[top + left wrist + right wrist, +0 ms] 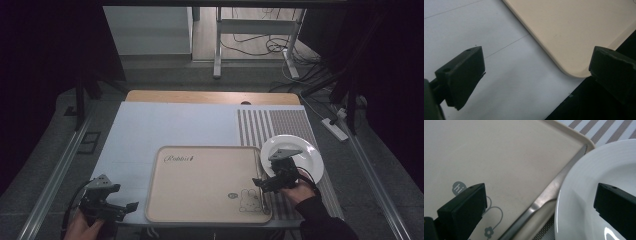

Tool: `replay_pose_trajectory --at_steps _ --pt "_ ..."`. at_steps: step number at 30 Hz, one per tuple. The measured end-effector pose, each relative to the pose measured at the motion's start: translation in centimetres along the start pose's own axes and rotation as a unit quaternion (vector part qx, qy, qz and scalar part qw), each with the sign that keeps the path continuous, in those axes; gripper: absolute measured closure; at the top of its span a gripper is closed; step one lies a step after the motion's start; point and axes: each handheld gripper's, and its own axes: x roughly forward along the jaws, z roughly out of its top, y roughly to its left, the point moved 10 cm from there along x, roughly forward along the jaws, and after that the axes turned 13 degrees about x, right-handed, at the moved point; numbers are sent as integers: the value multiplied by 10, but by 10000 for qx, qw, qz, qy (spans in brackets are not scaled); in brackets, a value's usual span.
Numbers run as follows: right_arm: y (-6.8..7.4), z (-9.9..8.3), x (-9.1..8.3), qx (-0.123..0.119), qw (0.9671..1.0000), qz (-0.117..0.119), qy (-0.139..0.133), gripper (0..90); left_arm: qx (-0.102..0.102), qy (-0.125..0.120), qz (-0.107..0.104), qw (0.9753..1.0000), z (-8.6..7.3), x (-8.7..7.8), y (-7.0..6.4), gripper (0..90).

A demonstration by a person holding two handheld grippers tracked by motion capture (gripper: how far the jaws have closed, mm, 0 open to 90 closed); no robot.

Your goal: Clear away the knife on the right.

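**Knife on the tray's edge, both grippers released**

The right gripper view reveals a table knife lying along the beige tray's right rim, just beside the white plate; from the high view it is barely a thin line. The right gripper hovers there, jaws spread wide, grasping nothing. The plate sits bare on the striped placemat. The left gripper, jaws likewise apart, hangs near the tray's near-left corner.

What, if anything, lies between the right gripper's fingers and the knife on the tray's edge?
Nothing visible does. The right gripper is open above the knife, which lies along the tray rim beside the white plate.
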Motion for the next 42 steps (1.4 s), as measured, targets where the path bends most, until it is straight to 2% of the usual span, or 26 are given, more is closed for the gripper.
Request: replay_pose_trajectory --at_steps 10,25,42 --pt "-9 -11 -14 134 9997 -198 -87 0 -9 -12 -2 10000 0 0 0 15" --pt "-25 -36 -33 471 9979 -415 -146 0 -13 -18 6 10000 0 0 0 15" --pt "-39 -51 -55 834 9939 -636 -342 0 -15 -14 12 10000 0 0 1 15"
